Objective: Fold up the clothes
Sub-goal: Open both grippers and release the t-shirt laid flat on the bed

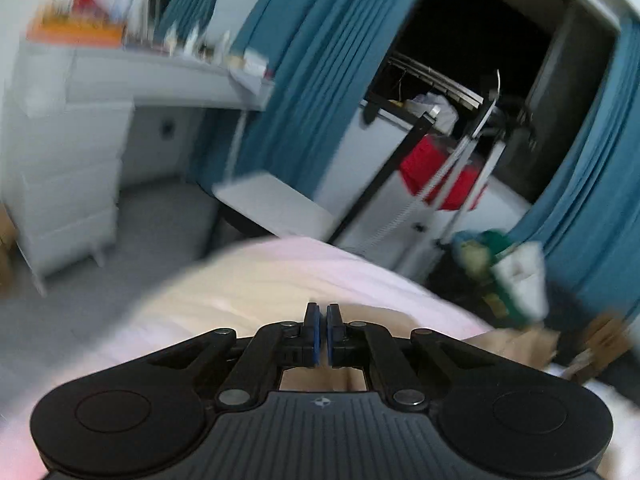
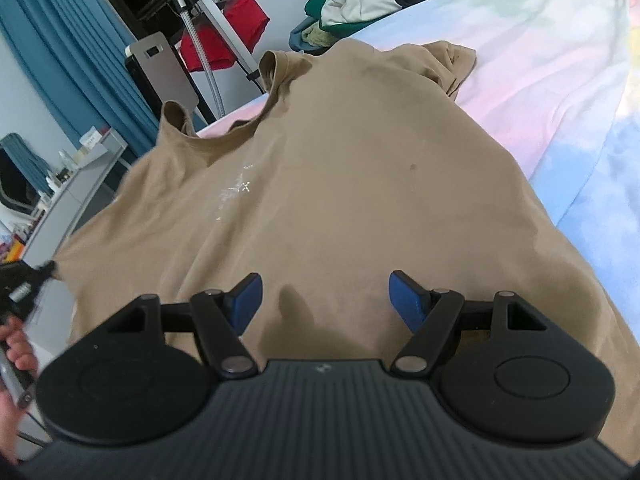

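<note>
Folding has barely begun: the tan t-shirt [image 2: 340, 168] lies spread flat on the pastel bedsheet [image 2: 560, 80], no folds visible. The left gripper [image 2: 44, 272] is pinched closed on its sleeve edge, the right gripper [image 2: 325, 300] hovers wide open and empty over the hem

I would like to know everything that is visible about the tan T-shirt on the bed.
The tan T-shirt looks like soft, thin knit cloth. It lies spread over the pastel tie-dye bedsheet, neckline toward the far left, one short sleeve crumpled at the far end. A small white print marks the chest, and a few faint dark spots show. The cloth billows and wrinkles near the camera. The left gripper appears to pinch its left edge; the right gripper is open above the near part.
</note>
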Demonstrator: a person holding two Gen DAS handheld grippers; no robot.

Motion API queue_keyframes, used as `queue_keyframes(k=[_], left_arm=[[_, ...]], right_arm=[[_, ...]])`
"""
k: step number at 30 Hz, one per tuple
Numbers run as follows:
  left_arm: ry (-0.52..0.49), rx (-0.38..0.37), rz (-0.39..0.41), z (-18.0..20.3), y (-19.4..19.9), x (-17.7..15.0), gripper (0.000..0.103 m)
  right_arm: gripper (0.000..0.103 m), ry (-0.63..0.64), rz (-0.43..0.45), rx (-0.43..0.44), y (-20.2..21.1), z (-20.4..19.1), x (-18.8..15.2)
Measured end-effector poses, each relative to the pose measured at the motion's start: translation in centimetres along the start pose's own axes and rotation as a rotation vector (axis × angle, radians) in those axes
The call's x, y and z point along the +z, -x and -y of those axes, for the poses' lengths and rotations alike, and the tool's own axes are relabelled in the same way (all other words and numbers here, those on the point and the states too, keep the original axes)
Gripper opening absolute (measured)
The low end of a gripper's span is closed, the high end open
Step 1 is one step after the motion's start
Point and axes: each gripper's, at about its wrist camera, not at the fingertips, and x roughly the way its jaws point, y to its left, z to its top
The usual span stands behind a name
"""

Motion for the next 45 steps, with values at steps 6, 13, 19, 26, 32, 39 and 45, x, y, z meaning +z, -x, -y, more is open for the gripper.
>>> queue_keyframes(k=[6,13,19,26,32,39,45], left_arm=[[0.266,-0.011,-0.152,-3.1,-1.2,-2.1,0.035],[0.762,-0.249,-0.297,-8.2,-1.1,-5.5,0.081],[0.789,-0.359,-0.36,-5.6,-5.0,-7.2,0.082],[0.768,-0.347,-0.187,-3.4,-7.0,-6.3,0.072],[0.459,-0.22,-0.143,-0.7,-7.1,-2.7,0.002],[0.092,-0.03,0.027,1.8,-3.1,-0.4,0.002],[0.001,0.048,-0.066,1.3,-4.4,-2.5,0.009]], right_arm=[[0.071,0.005,-0.001,-0.009,0.1,0.0,0.0],[0.071,0.003,-0.003,-0.016,0.4,0.0,0.0],[0.072,-0.017,-0.014,-0.006,-0.1,0.3,0.2],[0.072,0.002,-0.003,-0.005,-1.0,0.4,0.0],[0.072,0.023,0.003,-0.008,-0.9,0.3,-0.1],[0.071,0.016,0.003,-0.008,-0.9,0.4,0.0],[0.071,0.028,-0.001,-0.012,-1.0,0.3,0.1]])
